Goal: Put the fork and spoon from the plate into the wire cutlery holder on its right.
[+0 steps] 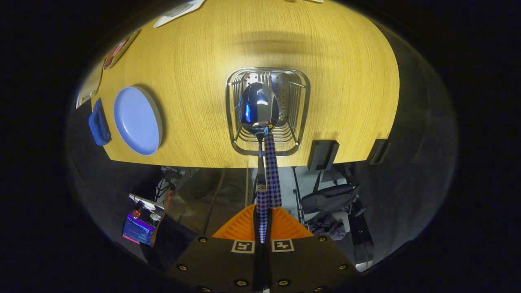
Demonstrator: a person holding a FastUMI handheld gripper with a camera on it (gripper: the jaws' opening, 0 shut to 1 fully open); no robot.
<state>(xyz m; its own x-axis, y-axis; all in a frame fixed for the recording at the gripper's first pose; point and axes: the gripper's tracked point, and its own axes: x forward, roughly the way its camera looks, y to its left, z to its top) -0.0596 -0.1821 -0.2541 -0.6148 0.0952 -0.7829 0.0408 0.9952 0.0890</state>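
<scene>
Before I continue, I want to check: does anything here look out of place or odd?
Nothing stands out. The claw is shut on the checked-handled steel spoon, above the wire cutlery holder; the round blue plate lies bare.

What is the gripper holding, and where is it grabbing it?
The gripper is shut on the spoon, pinching the far end of its checked handle. The spoon's bowl hangs over the wire cutlery holder.
</scene>
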